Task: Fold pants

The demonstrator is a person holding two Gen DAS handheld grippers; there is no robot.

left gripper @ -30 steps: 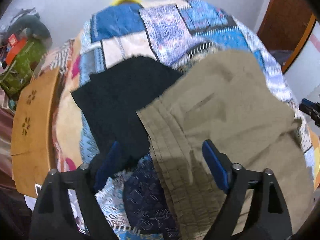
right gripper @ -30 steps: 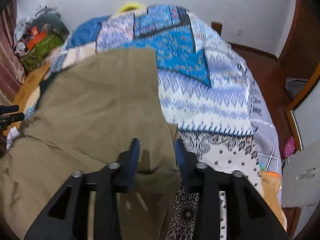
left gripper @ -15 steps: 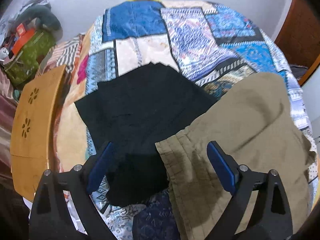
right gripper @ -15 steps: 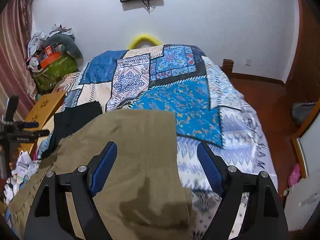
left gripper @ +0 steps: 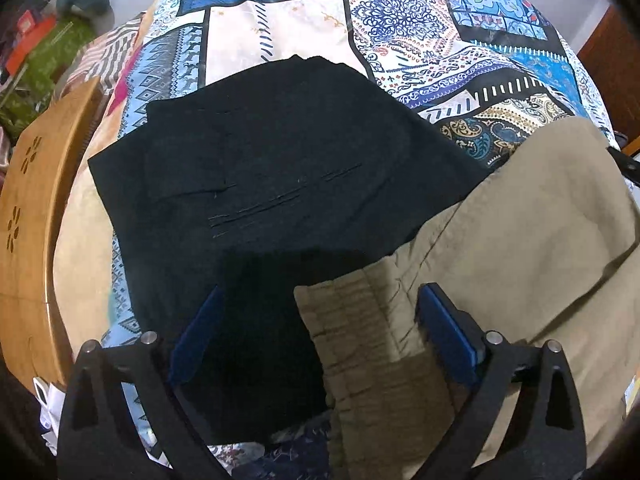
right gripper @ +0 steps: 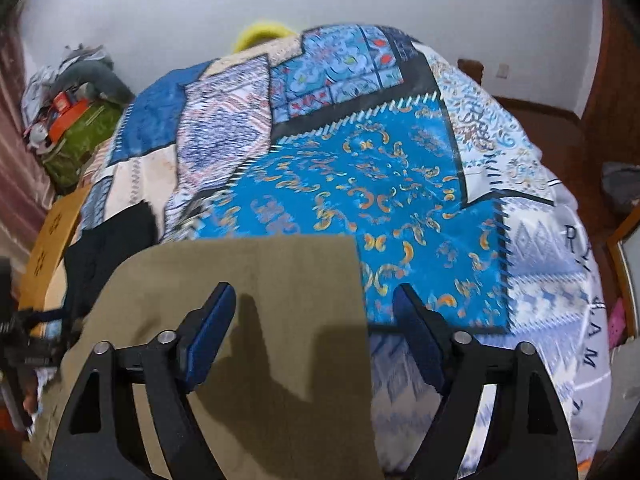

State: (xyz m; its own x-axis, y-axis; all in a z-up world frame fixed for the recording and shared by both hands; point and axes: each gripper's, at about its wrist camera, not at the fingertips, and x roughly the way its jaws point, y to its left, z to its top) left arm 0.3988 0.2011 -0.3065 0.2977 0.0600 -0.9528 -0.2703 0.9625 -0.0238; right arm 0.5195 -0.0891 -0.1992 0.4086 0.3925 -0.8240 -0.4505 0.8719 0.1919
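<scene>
Left wrist view: the left gripper is spread wide, gripping nothing, above the khaki pants waistband, beside folded black pants on the bedspread.

Right wrist view: the right gripper is spread wide, empty, over the khaki pants lying on the bedspread.

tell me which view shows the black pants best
The left wrist view: the black pants fill its centre, folded flat on the bed, partly overlapped by the khaki pants. The right wrist view catches only a dark strip at its left edge.
</scene>
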